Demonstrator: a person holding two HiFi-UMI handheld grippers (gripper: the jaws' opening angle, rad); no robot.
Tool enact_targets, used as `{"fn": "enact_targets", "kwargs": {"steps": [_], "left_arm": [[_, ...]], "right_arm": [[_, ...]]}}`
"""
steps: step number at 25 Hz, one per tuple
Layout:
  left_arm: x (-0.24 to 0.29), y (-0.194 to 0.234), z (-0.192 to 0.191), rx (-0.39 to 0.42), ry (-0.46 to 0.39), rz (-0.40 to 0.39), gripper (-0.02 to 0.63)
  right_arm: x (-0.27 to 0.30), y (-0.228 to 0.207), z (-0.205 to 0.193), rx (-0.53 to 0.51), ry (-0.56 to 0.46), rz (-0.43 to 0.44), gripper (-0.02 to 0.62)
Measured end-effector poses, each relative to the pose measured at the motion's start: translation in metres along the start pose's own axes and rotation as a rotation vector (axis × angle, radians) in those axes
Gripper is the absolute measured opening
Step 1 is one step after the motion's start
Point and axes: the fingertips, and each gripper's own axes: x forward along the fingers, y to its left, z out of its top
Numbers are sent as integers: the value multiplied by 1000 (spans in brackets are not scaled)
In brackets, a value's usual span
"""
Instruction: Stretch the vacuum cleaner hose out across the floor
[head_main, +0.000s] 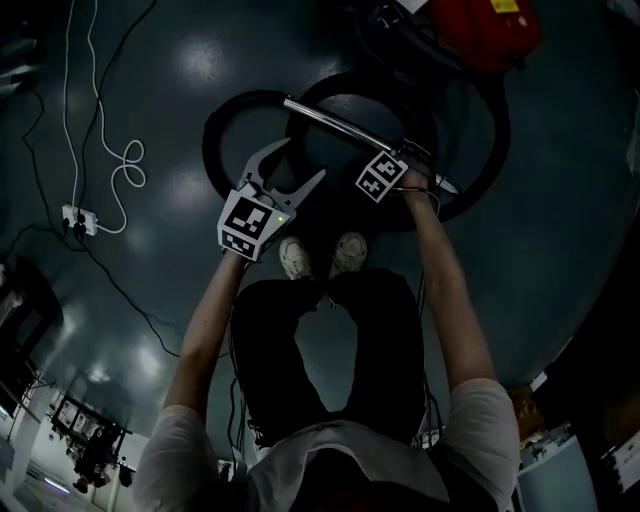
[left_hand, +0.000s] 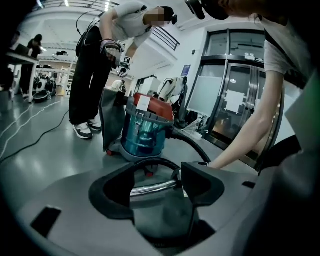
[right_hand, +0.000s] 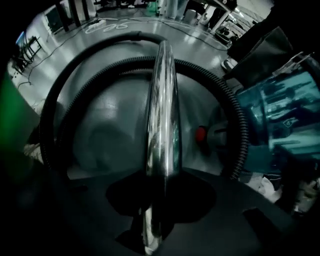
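A: Clamping the tube (right_hand: 162, 110) with the right gripper (right_hand: 160, 197); holding the left gripper (left_hand: 155, 187) spread and empty, just short of that tube. Seeing the hose (head_main: 225, 125) coiled in loops right beside the vacuum (head_main: 480, 30), not stretched yet.

B: Risks?

A: Could drag or tip the vacuum if yanked away hard, being tethered by the hose. Could slip off slick chrome with one grip only. Might snag a loop under the tube and kink.

B: Then add the left and ease away from the vacuum slowly.

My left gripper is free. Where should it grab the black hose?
Probably the outer left arc of the hose, from above, jaws across it: it lies flat on the floor, clear of the chrome tube the right gripper holds.
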Motion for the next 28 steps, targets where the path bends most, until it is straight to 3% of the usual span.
{"fn": "enact_targets", "kwargs": {"steps": [3, 7, 11, 15, 18, 22, 26, 28], "left_arm": [[-51, -18, 47, 8, 15, 39, 275], [-126, -58, 152, 54, 5, 39, 275], [-206, -98, 231, 86, -1, 64, 275], [-237, -111, 253, 142, -1, 78, 275], [-258, -118, 246, 149, -10, 92, 275], [-284, -121, 242, 174, -24, 104, 275], [-303, -105, 240, 152, -41, 145, 275], [-312, -106, 246, 139, -57, 155, 275]], "right_arm": [[-88, -14, -3, -25, -83, -60, 138], [-228, -55, -16, -117, -138, -150, 138], [-339, -39, -22, -66, -279, -80, 137], [-390, -30, -14, 100, -446, -100, 132], [-411, -19, 10, 126, -525, -168, 132], [-447, -16, 55, -28, -606, -289, 132], [-493, -34, 111, -362, -592, -533, 132], [-507, -28, 122, -491, -597, -549, 132]]}}
